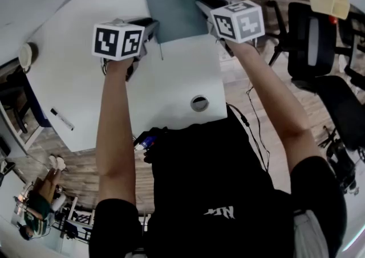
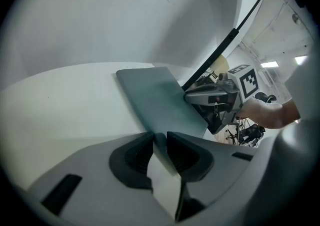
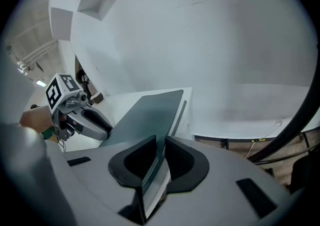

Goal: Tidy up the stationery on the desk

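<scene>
Our left gripper [image 2: 159, 137] and right gripper [image 3: 161, 142] each clamp a near corner of the grey notebook [image 1: 171, 0] at the tabletop's [image 1: 165, 86] far edge. We judge tidying is under way, with a marker [image 1: 61, 119] left near the tabletop's left edge.

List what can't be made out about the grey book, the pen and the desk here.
- Book: its underside faces away in every view; its near corners are buried in the left gripper and right gripper.
- Pen: too small in the head view to tell its kind or whether it is capped.
- Desk: near edge partly hidden in the head view by the person's black shirt.
</scene>
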`<action>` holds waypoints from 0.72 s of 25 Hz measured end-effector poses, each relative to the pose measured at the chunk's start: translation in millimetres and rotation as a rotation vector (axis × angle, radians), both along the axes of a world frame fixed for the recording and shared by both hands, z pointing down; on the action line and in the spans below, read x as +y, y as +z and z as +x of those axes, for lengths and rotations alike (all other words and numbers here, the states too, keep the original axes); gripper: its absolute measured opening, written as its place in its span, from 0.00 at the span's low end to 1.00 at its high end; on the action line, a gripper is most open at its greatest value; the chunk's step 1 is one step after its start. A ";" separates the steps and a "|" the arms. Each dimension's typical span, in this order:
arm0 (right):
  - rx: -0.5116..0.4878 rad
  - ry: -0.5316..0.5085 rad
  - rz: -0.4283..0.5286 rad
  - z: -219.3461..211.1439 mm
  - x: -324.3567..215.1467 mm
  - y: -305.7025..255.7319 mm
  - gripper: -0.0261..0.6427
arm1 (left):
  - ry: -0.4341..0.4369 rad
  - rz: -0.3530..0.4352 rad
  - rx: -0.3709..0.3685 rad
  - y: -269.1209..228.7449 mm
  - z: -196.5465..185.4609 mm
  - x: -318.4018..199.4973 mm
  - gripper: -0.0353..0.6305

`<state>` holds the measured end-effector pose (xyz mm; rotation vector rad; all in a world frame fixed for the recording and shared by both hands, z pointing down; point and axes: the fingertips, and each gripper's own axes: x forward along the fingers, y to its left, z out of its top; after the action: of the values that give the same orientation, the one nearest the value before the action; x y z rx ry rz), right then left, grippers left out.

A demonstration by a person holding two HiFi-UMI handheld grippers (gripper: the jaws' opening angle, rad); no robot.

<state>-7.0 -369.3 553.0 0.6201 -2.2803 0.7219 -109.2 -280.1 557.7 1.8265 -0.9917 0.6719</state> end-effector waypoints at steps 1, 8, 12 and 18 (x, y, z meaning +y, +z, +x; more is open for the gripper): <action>0.002 -0.004 0.003 -0.5 -3.6 0.3 0.15 | -0.001 0.001 0.000 0.0 -0.1 -3.3 0.18; -0.003 -0.030 0.008 -5.5 -20.0 -0.1 0.15 | 0.012 -0.001 -0.004 -0.8 0.0 -16.6 0.20; -0.004 -0.031 0.022 -12.6 -26.3 -2.5 0.15 | -0.004 0.007 -0.001 -1.9 -4.4 -20.5 0.20; -0.014 -0.006 0.022 -13.8 -43.6 -0.7 0.15 | -0.007 0.016 -0.056 -1.6 -9.1 -42.0 0.20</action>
<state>-20.8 -412.9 552.3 0.6203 -2.3051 0.7009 -118.3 -322.1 556.1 1.8262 -1.0423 0.7160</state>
